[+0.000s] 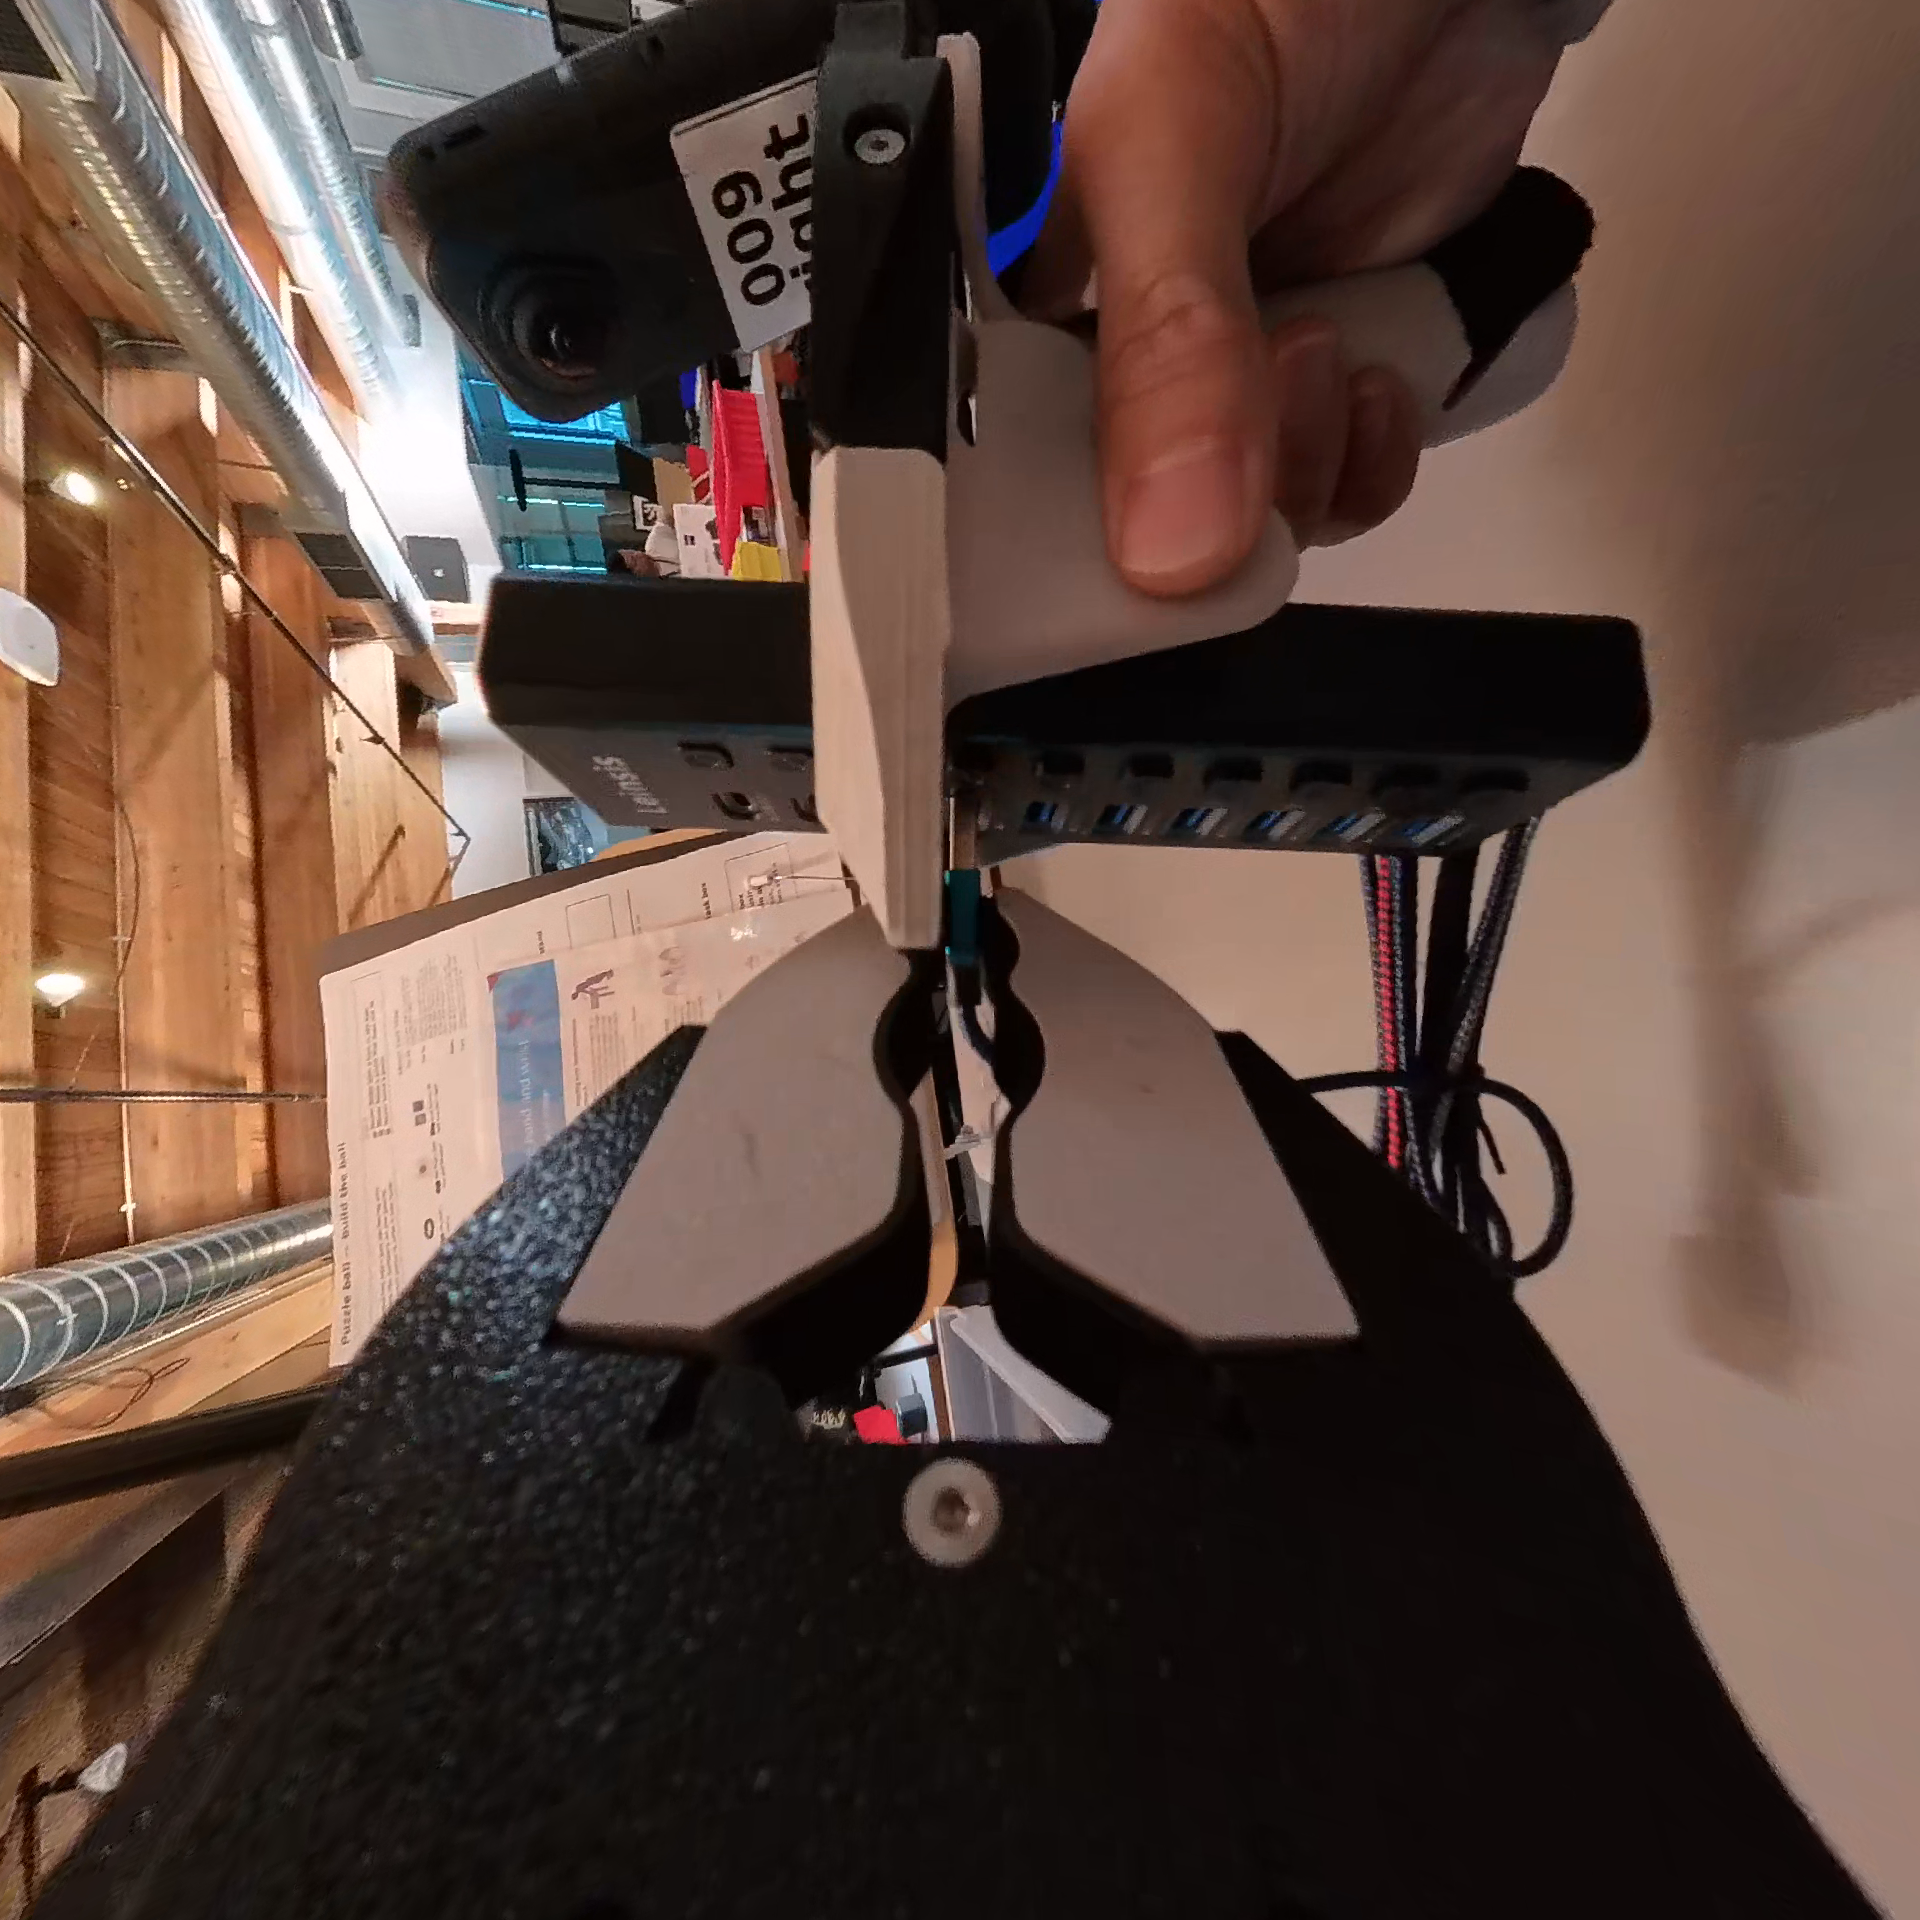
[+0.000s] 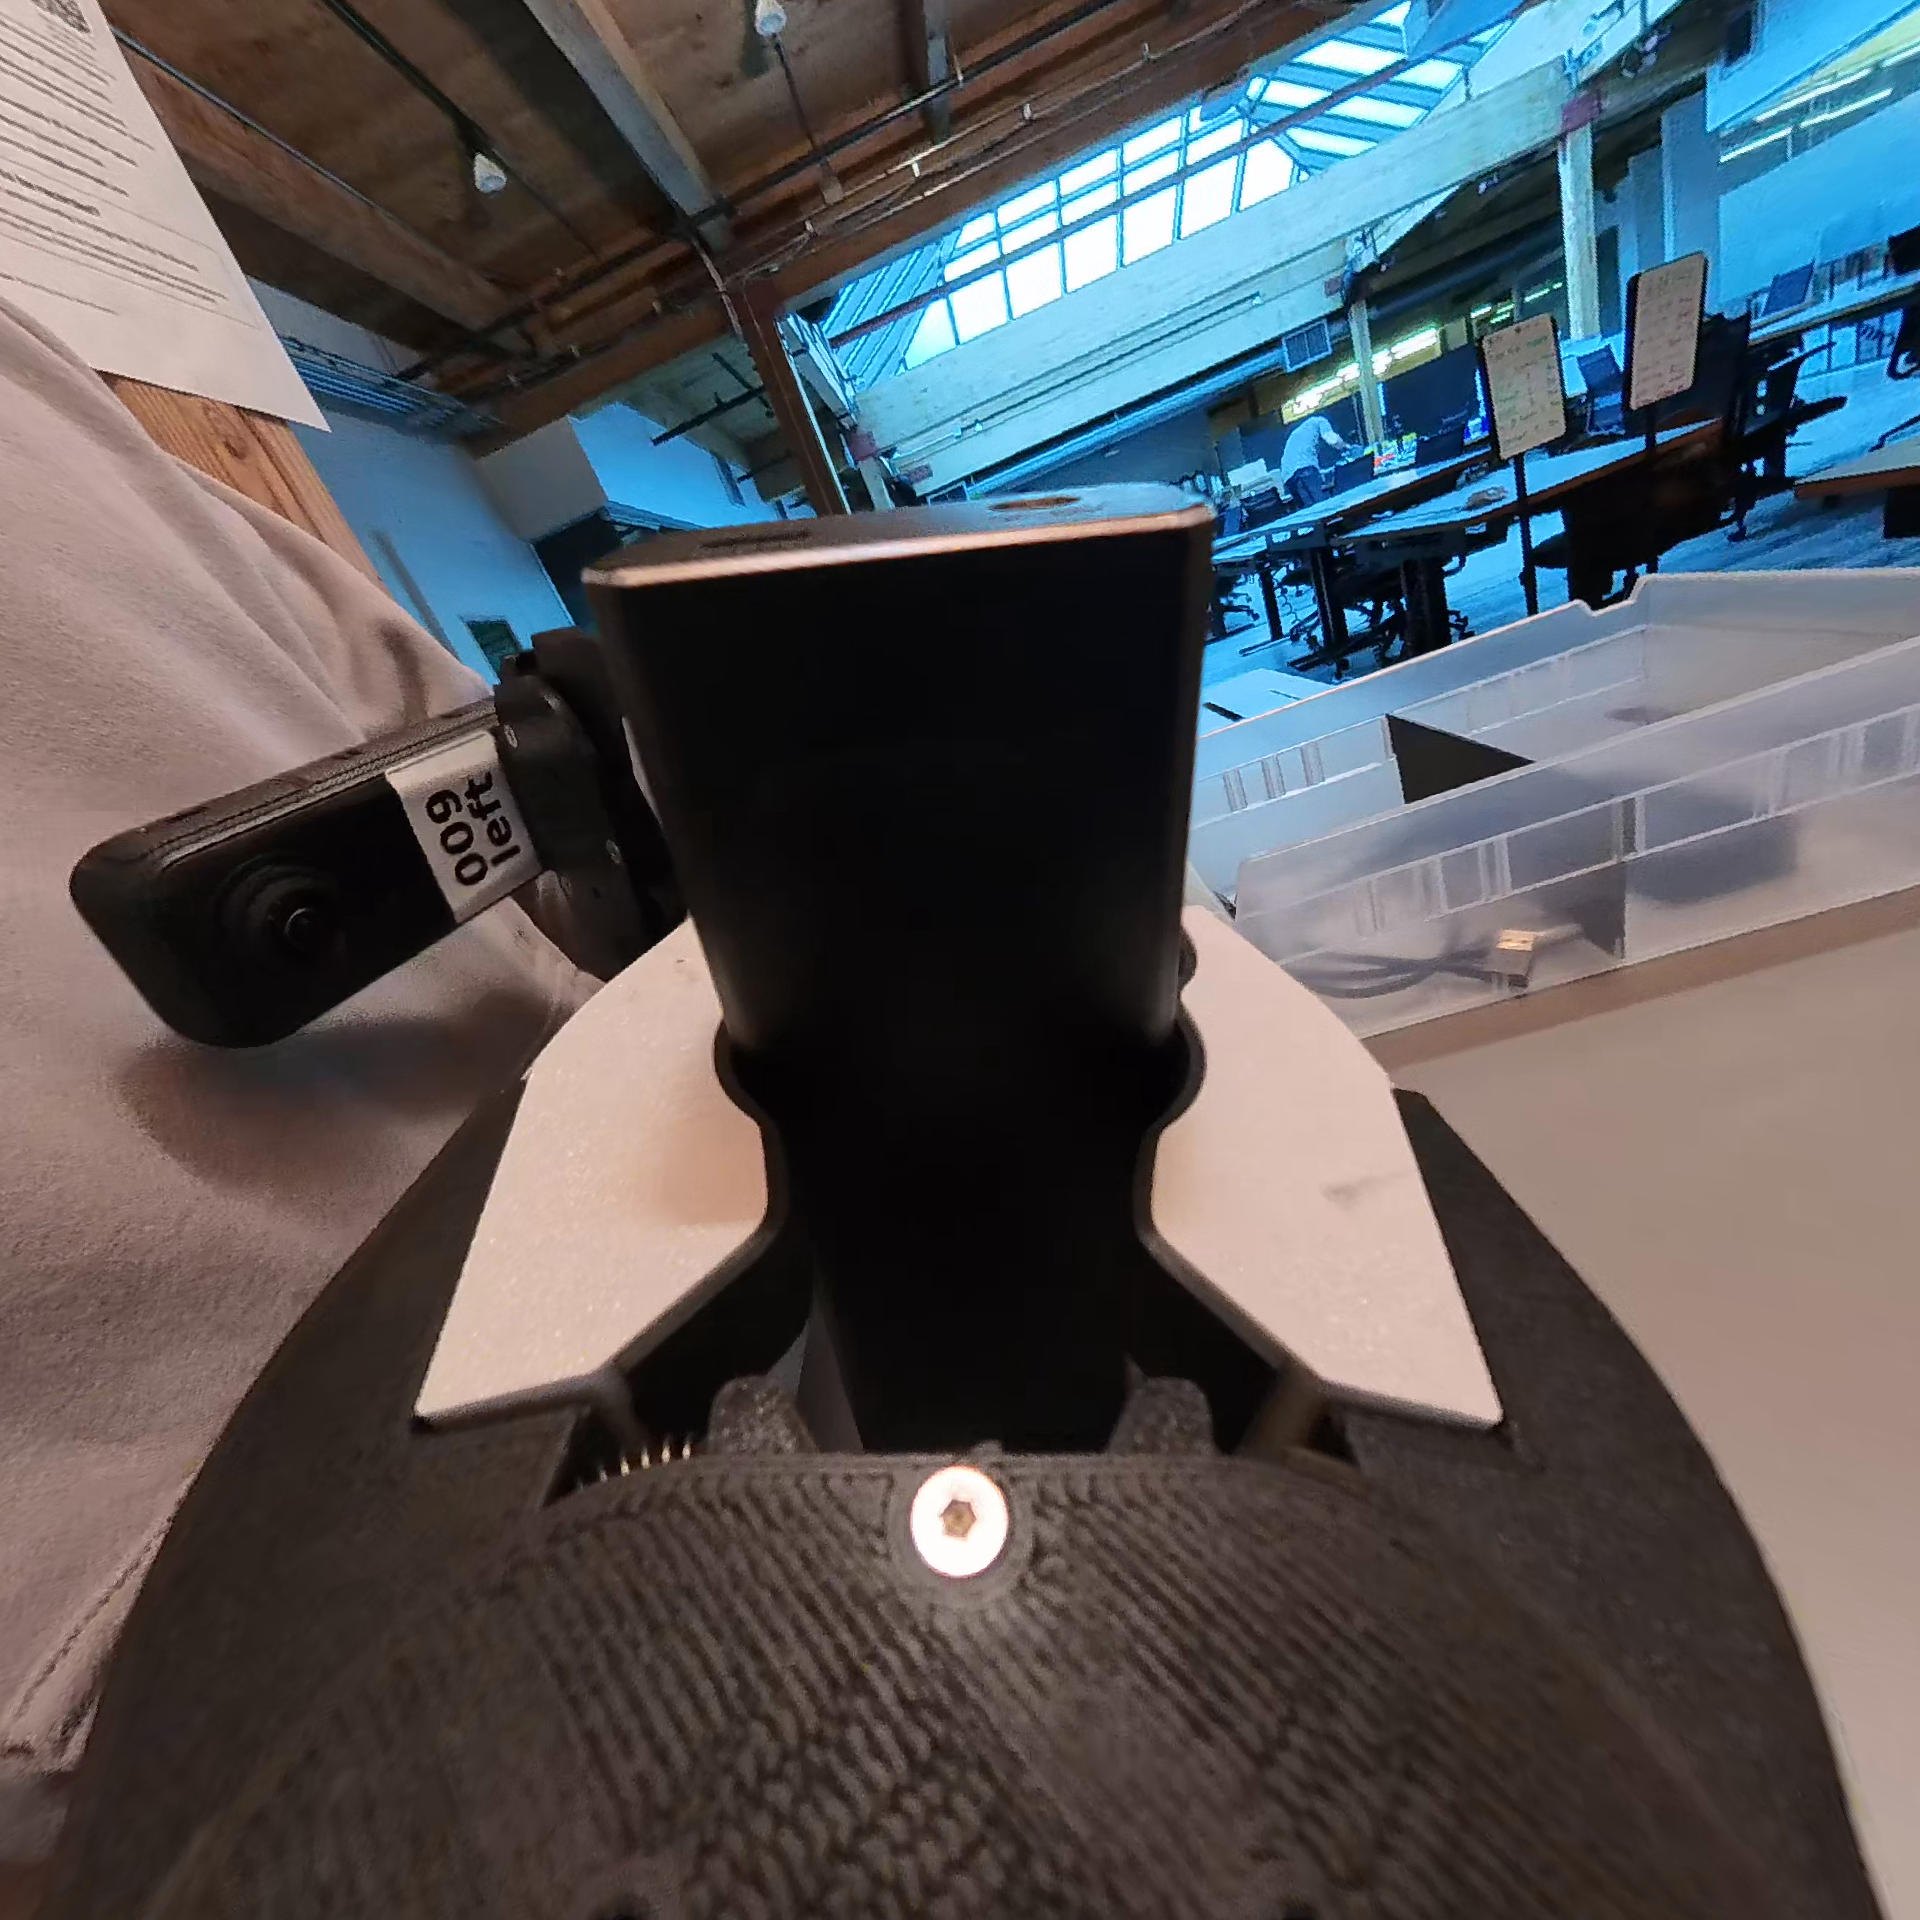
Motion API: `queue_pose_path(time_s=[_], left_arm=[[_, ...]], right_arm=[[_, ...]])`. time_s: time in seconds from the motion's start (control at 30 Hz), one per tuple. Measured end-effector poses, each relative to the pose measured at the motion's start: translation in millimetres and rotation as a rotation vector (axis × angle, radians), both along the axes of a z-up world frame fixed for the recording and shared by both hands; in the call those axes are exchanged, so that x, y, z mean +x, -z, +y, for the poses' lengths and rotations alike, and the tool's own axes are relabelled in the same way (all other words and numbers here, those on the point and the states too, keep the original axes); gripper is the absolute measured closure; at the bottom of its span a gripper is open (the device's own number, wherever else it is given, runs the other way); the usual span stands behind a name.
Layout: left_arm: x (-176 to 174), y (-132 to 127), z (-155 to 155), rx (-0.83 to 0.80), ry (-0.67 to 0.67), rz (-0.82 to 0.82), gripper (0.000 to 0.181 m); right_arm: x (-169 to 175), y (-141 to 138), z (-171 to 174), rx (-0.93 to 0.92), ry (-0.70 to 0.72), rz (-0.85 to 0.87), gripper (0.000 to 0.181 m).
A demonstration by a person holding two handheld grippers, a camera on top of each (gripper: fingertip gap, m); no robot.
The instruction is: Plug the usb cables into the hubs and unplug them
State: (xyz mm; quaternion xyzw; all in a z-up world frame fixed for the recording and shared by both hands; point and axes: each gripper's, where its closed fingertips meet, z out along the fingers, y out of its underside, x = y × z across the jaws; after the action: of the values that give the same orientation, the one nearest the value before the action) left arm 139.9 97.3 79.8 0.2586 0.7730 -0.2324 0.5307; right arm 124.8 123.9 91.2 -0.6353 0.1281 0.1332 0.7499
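Observation:
My right gripper (image 2: pixel 956 997) is shut on a long black USB hub (image 2: pixel 904 779) and holds it up off the table. In the left wrist view the hub (image 1: pixel 1299 717) lies crosswise, with a row of blue ports facing me, and the right gripper (image 1: pixel 935 665) clamps it from above, held by a hand (image 1: pixel 1247 260). My left gripper (image 1: pixel 961 966) is shut on a teal USB plug (image 1: pixel 961 914) with a thin cable. The plug's metal end meets the hub's port row beside the right gripper's finger. How deep it sits is hidden. Several braided cables (image 1: pixel 1444 987) hang from the hub's right end.
A printed leaflet (image 1: pixel 499 1049) lies behind the hub on the left. Clear plastic bins (image 2: pixel 1558 810) stand at the table's far right, one holding a loose black USB cable (image 2: pixel 1455 966). The pale table top (image 2: pixel 1662 1195) runs along the right. A person's light sleeve (image 2: pixel 156 935) is close on the left.

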Motion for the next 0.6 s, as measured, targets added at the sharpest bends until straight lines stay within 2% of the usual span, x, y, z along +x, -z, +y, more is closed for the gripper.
queue_pose_path(time_s=[0.13, 0.3, 0.57, 0.6], left_arm=[[7.6, 3.7, 2.5, 0.019, -0.074, 0.010, 0.176], [7.0, 2.9, 2.1, 0.093, -0.042, -0.057, 0.176], [3.7, 0.6, -5.7, -0.074, 0.006, 0.100, 0.175], [5.0, -4.4, -4.2, -0.112, 0.009, 0.110, 0.166]], right_arm=[[4.3, 2.1, 3.4, -0.008, 0.006, 0.021, 0.107], [5.7, 2.6, 5.2, -0.001, 0.024, 0.021, 0.107], [5.5, -2.2, 1.9, 0.042, 0.008, 0.007, 0.108], [5.3, -2.8, 1.0, 0.040, 0.008, -0.002, 0.108]])
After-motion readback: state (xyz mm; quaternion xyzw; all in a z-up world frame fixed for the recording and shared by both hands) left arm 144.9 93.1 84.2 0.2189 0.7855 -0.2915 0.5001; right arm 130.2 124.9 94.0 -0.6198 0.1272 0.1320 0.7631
